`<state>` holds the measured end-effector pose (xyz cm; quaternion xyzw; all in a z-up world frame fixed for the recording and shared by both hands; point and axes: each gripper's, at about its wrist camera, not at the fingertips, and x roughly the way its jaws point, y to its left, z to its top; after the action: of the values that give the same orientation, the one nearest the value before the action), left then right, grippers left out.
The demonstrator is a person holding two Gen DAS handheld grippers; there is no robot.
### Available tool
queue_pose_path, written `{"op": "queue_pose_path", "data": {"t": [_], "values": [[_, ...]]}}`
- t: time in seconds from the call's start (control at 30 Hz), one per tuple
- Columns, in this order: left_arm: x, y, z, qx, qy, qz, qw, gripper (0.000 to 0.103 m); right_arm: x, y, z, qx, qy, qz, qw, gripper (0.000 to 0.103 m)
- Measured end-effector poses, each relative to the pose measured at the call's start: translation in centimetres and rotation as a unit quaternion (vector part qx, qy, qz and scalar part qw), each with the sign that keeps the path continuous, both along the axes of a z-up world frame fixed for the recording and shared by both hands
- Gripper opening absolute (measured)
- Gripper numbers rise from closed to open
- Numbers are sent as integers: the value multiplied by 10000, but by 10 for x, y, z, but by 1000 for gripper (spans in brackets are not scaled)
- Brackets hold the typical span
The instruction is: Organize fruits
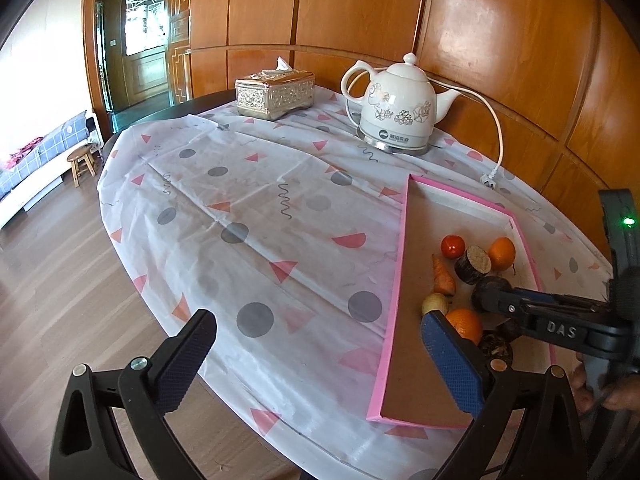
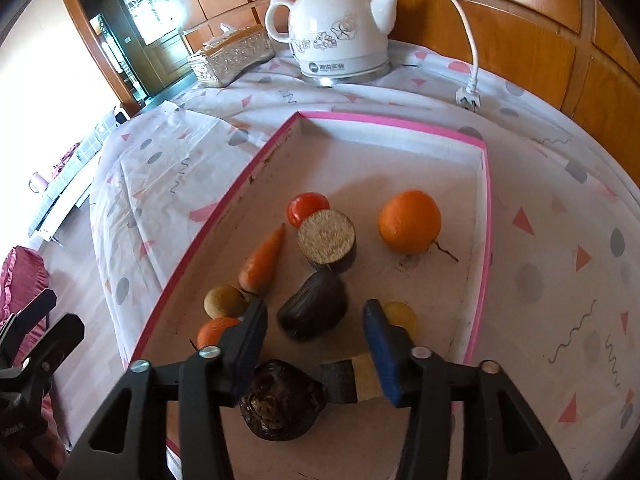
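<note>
A pink-rimmed tray (image 2: 400, 124) holds a tomato (image 2: 306, 208), an orange (image 2: 410, 222), a carrot (image 2: 264, 262), a cut dark stub with a pale face (image 2: 328, 240), a second orange (image 2: 214, 330) and small yellowish fruits (image 2: 224, 300). My right gripper (image 2: 316, 340) hangs over the tray's near end, open, with a dark purple fruit (image 2: 312, 312) just ahead of its tips and untouched. A dark wrinkled round fruit (image 2: 280, 400) lies beneath it. My left gripper (image 1: 320, 356) stands wide open and empty above the tablecloth, straddling the tray's (image 1: 400, 260) left rim.
A white electric kettle (image 1: 400, 112) and a silver tissue box (image 1: 274, 94) stand at the table's back. The kettle's cord and plug (image 1: 489, 180) lie behind the tray. Wood panelling is right behind. The table edge drops to wooden floor (image 1: 60, 280) on the left.
</note>
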<state>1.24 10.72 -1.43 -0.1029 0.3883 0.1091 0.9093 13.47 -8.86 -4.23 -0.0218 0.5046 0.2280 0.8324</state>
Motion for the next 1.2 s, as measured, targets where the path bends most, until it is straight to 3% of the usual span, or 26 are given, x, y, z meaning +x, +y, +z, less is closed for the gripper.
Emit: {"op": "queue_pose_path", "data": {"t": [0.17,0.43,0.7,0.8,0.97,1.2], "values": [[-1,-6,5,96,-86,-51,9999,103,-10,-10,9,108,-91,-99,9999,54],[-6,-21,16,273,-249,-191,9991,103,-34,-26,26,162,-376,-514,9978,68],[-15,-42,31,601,-460,-308,9967,103,-72,-44,36,-217,-898,-1012,9906,69],[-20,-50,36,732,-594,-364,9949,103,-84,-49,39,-306,-1084,-1159,9869,74],[-24,-54,39,726,-636,-373,9946,103,-99,-59,43,-501,-1390,-1410,9789,74],[-30,-56,43,707,-752,-390,9939,103,-105,-71,46,-518,-1474,-1681,9733,74]]}}
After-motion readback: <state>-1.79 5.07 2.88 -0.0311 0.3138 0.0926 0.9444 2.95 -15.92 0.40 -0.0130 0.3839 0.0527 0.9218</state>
